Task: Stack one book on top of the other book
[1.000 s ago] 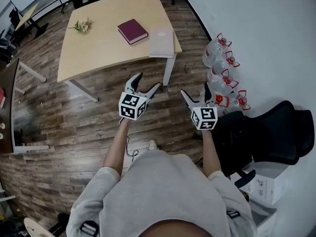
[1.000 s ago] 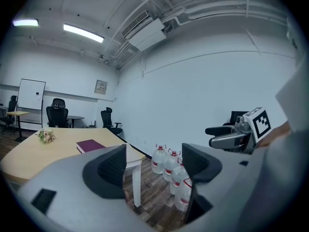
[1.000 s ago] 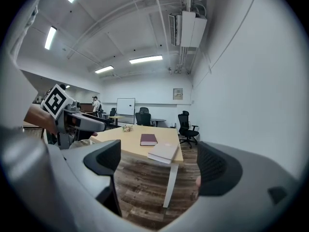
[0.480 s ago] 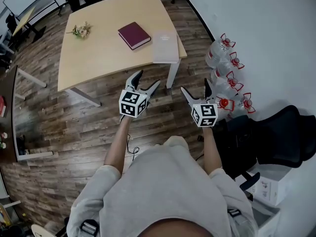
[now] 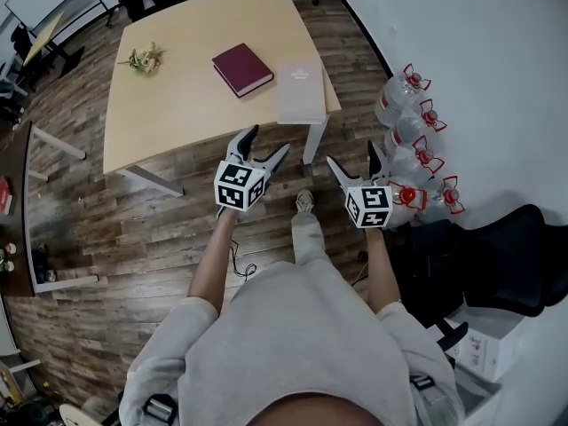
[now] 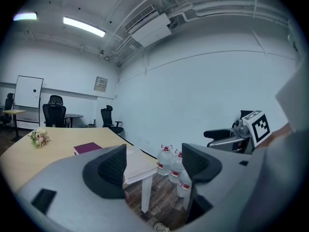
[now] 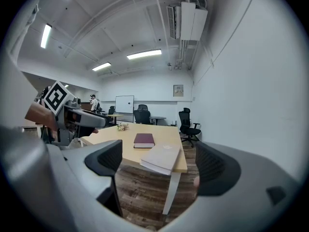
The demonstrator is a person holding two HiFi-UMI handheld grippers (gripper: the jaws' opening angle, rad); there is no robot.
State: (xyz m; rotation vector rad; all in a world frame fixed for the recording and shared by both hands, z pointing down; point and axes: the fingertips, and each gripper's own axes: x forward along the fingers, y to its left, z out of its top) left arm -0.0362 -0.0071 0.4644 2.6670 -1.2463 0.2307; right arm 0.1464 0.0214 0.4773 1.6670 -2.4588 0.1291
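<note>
Books [image 5: 241, 67] well beyond both spread jaws

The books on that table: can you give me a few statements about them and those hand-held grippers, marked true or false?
1. A maroon book and a pale book lie on the table. True.
2. The maroon book is stacked on the pale book. False: they lie side by side.
3. The left gripper and right gripper are both open and empty. True.
4. The left gripper touches the pale book. False: it hangs over the floor, short of the table.
5. Water bottles stand on the floor by the wall. True.
</note>
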